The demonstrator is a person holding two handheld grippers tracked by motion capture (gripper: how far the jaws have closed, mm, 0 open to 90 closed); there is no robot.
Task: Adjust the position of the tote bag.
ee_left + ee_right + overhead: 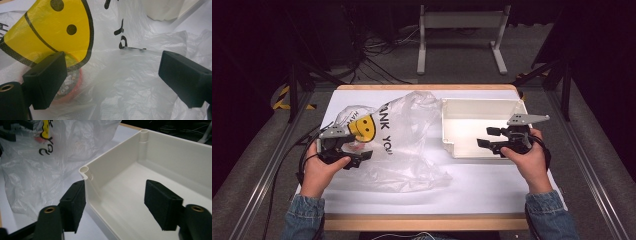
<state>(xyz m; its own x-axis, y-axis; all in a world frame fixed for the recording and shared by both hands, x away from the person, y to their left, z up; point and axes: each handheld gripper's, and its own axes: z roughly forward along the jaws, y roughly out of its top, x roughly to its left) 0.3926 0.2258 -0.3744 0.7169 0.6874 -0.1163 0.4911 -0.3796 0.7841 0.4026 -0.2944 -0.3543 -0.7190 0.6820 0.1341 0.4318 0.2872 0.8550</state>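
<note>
- The left gripper [354, 156] sits at about 9 o'clock on the table, jaws spread wide and holding nothing, pushed into the crumpled clear plastic bag [404, 145] printed with a yellow smiley face [363, 126].
- In the left gripper view a round red-rimmed container [71, 86] lies inside the bag, just behind the left jaw and under the smiley print [50, 32]; its lid or label is too blurred to read.
- Risk: if the jaws close here they would likely pinch only film. The bag could bunch, drag along the table, or tear, and the container would stay put.
- Risk: loose folds [140, 82] lie between the jaws, so it is hard to judge where the bag's mouth is; a blind push may shove the container deeper.
- The right gripper [492, 140] hovers at 3 o'clock, jaws also wide apart and empty, straddling the near left corner [84, 171] of the white plastic bin [472, 107]: one jaw outside the wall, one inside.
- Risk: closing there would clamp the wall off-centre, and a pull could tilt or skid the light, empty bin towards the bag.
- Risk: bag and bin touch at 12 o'clock, so tugging either may shift the other.
</note>
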